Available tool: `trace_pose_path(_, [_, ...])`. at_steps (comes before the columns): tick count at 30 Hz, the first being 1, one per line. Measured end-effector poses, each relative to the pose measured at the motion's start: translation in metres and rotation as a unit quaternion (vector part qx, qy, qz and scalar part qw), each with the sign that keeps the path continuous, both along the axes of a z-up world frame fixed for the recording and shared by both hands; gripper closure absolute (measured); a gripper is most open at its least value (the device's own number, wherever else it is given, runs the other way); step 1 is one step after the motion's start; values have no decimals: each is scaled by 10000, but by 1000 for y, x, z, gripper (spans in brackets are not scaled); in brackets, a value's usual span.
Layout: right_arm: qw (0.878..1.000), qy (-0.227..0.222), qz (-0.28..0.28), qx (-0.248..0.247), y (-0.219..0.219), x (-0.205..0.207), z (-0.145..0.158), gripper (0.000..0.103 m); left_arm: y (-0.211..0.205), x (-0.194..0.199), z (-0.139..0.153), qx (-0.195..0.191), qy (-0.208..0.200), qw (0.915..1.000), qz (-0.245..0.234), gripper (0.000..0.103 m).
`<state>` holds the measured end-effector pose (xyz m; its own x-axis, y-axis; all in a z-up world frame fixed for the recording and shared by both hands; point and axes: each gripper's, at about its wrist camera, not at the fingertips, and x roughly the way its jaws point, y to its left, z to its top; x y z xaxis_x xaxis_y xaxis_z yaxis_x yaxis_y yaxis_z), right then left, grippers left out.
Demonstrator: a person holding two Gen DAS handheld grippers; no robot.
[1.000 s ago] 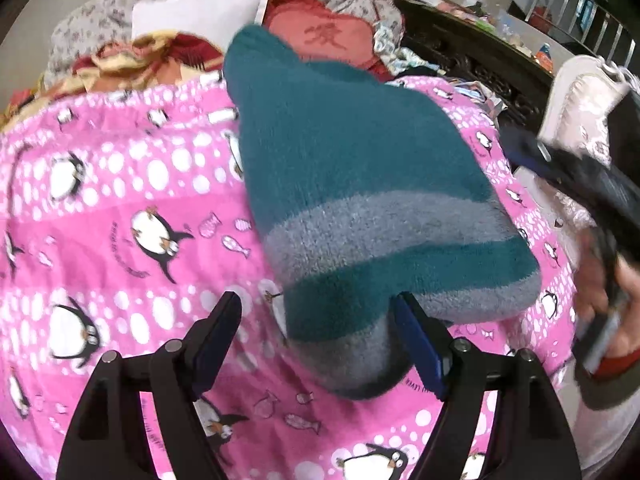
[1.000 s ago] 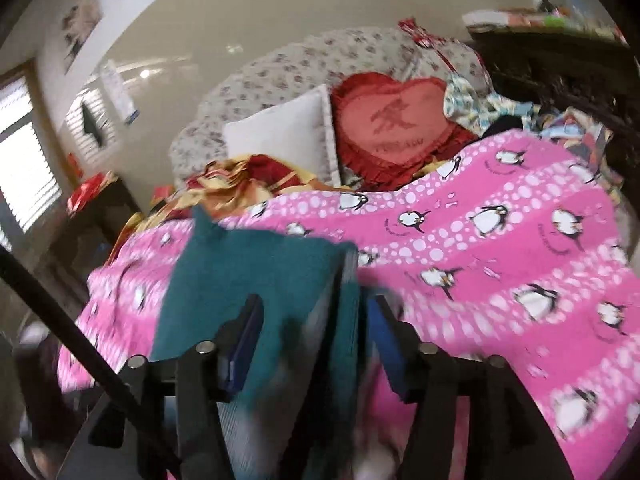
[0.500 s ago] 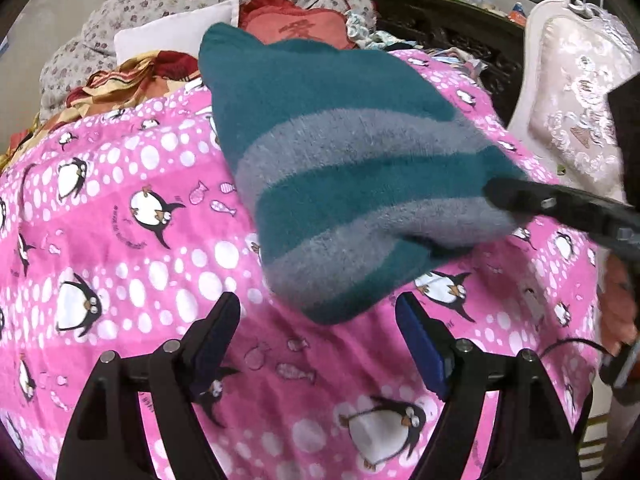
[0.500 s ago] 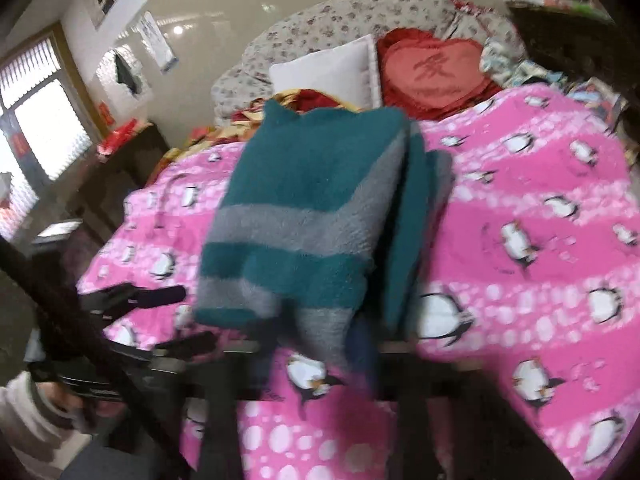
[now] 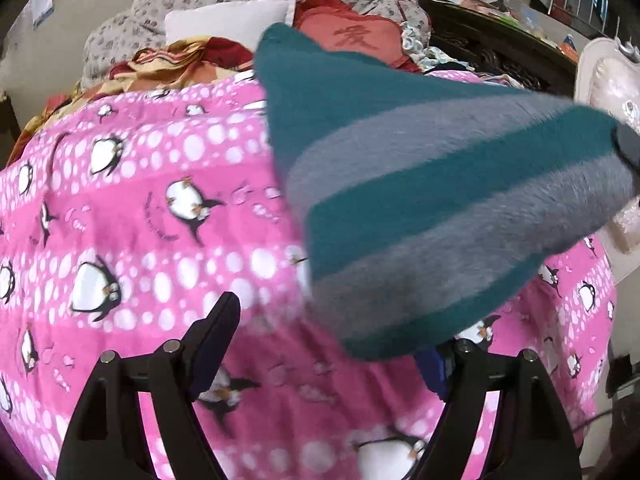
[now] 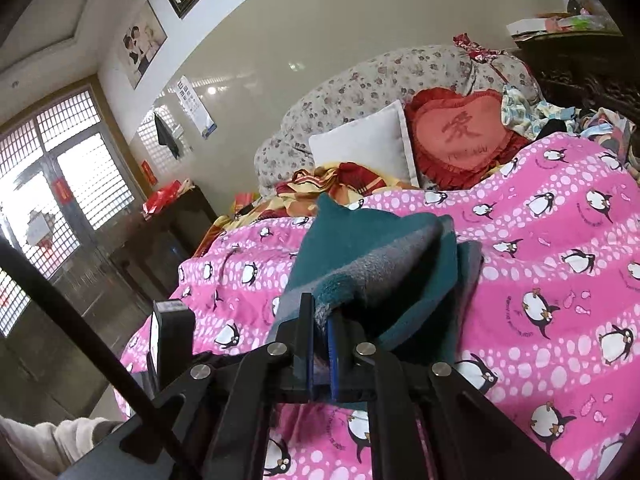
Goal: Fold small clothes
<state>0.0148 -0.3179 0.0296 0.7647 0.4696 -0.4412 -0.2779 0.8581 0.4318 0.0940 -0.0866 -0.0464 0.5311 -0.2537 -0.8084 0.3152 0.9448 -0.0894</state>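
A fuzzy teal garment with grey stripes hangs folded over the pink penguin blanket. Its far end still rests on the blanket, and its near end is lifted at the right. My right gripper is shut on that grey-edged near end, and its tip shows at the right edge of the left wrist view. My left gripper stands open low over the blanket. The garment's lowest corner hangs just above its right finger and hides part of it.
A white pillow, a red heart cushion and floral bedding lie at the bed's far end. Dark wooden furniture and a cream padded chair stand on the right. A pale sleeve shows at the lower left.
The right gripper's jaws closed on the garment's near end and drew it up and to the right. The garment left the gap between the left fingers, which stayed open.
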Motion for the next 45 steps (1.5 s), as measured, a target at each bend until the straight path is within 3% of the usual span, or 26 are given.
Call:
trace_pose_path(4, [9996, 165, -83, -209, -11, -4, -13, 99, 22, -4, -4, 50, -59, 10000, 5, 21])
trace_pose_path(9, [9891, 1072, -284, -966, -3, 18, -75, 99, 26, 4, -31, 67, 435, 9990, 112, 20])
trace_pose_path(11, [9874, 1208, -288, -983, -4, 20, -85, 99, 29, -1, -28, 170, 451, 9988, 59, 20])
trace_pose_path(15, [9872, 1163, -240, -1063, -9, 17, -72, 98, 41, -18, -9, 320, 191, 9993, 1, 20])
trace_pose_path(19, [9913, 734, -390, -1019, -5, 10, -37, 90, 50, -17, 16, 155, -65, 9999, 20, 20])
trace_pose_path(20, [9920, 621, -389, -1032, 0, 11, -29, 78, 48, -15, 21, 88, -112, 9999, 20, 20])
trace_pose_path(21, [9921, 571, -393, -1049, 4, 14, -25, 52, 45, -11, 27, 19, -181, 9998, 27, 20])
trace_pose_path(23, [9906, 657, -433, -1119, 15, 30, -25, 24, 39, -4, 34, -80, -258, 9996, 29, 20])
trace_pose_path(25, [9872, 814, -514, -1275, 24, 48, -31, 30, 29, 6, 35, -202, -326, 9993, 10, 20])
trace_pose_path(27, [9866, 1046, -513, -1140, 23, 67, -43, 56, 20, 16, 30, -246, -244, 9994, 19, 20])
trace_pose_path(28, [9873, 1233, -501, -868, 18, 79, -52, 62, 16, 22, 27, -317, -177, 9993, 25, 20])
trace_pose_path(29, [9884, 1297, -457, -640, 14, 87, -58, 80, 16, 28, 24, -379, -126, 9992, 32, 20])
trace_pose_path(30, [9902, 1276, -417, -396, 8, 89, -60, 91, 14, 33, 23, -472, -40, 9989, 72, 20])
trace_pose_path(33, [9944, 832, -486, -426, -1, 73, -44, 93, 19, 37, 29, -790, -71, 9968, 79, 19])
trace_pose_path(34, [9944, 709, -540, -568, -3, 66, -39, 93, 19, 38, 30, -840, -121, 9964, 85, 14])
trace_pose_path(38, [9853, 1135, -678, -1086, 3, 81, -67, 94, 14, 53, 21, -1115, 46, 9937, 55, 11])
trace_pose_path(40, [9860, 1157, -636, -1021, 5, 83, -78, 93, 12, 61, 12, -1226, 269, 9921, 44, 11])
trace_pose_path(41, [9874, 1103, -662, -920, 2, 81, -75, 91, 13, 62, 11, -1324, 320, 9907, 44, 9])
trace_pose_path(43, [9897, 1029, -776, -616, -10, 75, -68, 75, 17, 66, 9, -1485, 311, 9884, 43, 5])
trace_pose_path(44, [9887, 1012, -943, -574, -16, 73, -66, 45, 17, 67, 9, -1496, 277, 9883, 46, 3])
trace_pose_path(45, [9877, 979, -1081, -561, -21, 72, -65, 25, 18, 68, 9, -1525, 239, 9880, 28, 3])
